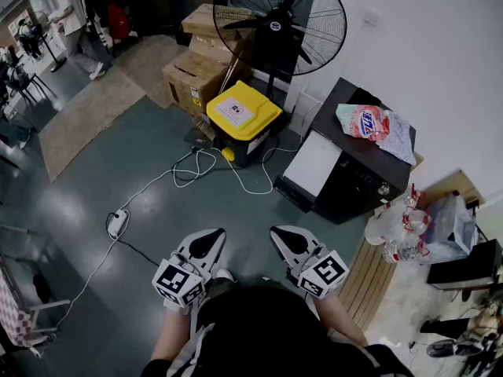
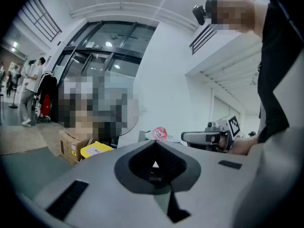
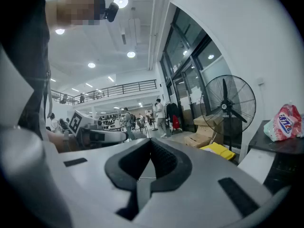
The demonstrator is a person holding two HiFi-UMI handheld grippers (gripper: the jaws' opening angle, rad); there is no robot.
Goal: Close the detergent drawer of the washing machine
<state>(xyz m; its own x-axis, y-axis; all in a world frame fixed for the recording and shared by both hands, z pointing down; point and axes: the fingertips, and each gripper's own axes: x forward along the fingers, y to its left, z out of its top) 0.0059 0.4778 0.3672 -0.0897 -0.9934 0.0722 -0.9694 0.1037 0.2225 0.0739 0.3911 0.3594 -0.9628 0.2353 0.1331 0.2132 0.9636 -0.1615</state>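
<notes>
- My right gripper (image 3: 150, 139) has its grey jaws pressed together, nothing between them.
- My left gripper (image 3: 118, 136) is just beside it, at the left.
- At the right, a black pedestal fan (image 3: 228, 106) stands near a pink-and-white detergent bag (image 3: 284, 122), which lies on the black washing machine (image 3: 278, 146).

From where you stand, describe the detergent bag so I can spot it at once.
Start at the black fan by the white wall. Right of it stands a dark machine, and the bag lies on its top. It is crumpled, pink and green with blue lettering, unlike the grey cloth beside it.
</notes>
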